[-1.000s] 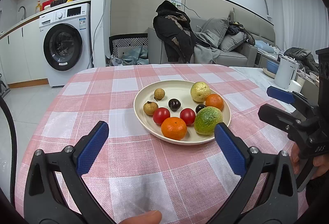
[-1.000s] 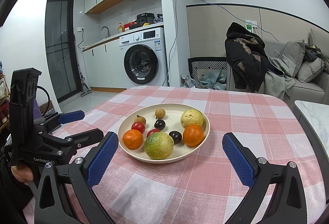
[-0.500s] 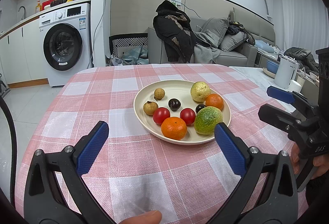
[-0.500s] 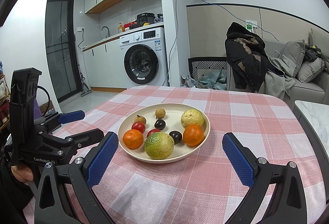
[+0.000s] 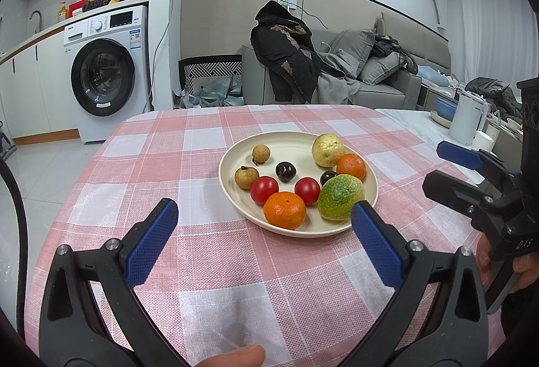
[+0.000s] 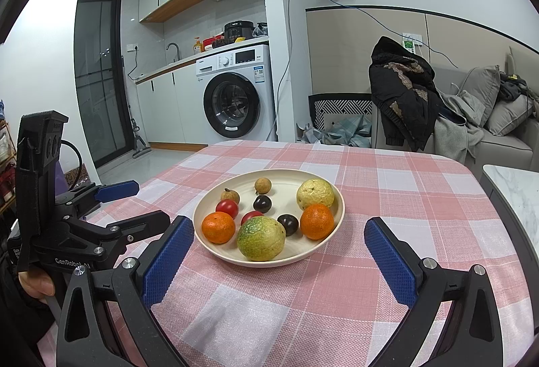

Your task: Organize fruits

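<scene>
Resting on the checked desk (image 5: 209, 266): one plate (image 5: 235, 178) of fruit, centre. Left tongs (image 5: 262, 222) and right tongs (image 6: 279, 242), both spread wide and empty, near its front rim.

A table (image 5: 209, 266) under a pink-and-white checked cloth (image 6: 387, 178); one cream plate (image 5: 232, 195) of fruit rests near its middle.

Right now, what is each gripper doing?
Left gripper: open, holding nothing, short of the plate.
Right gripper: open, holding nothing, jaws either side of the plate's near rim.
</scene>
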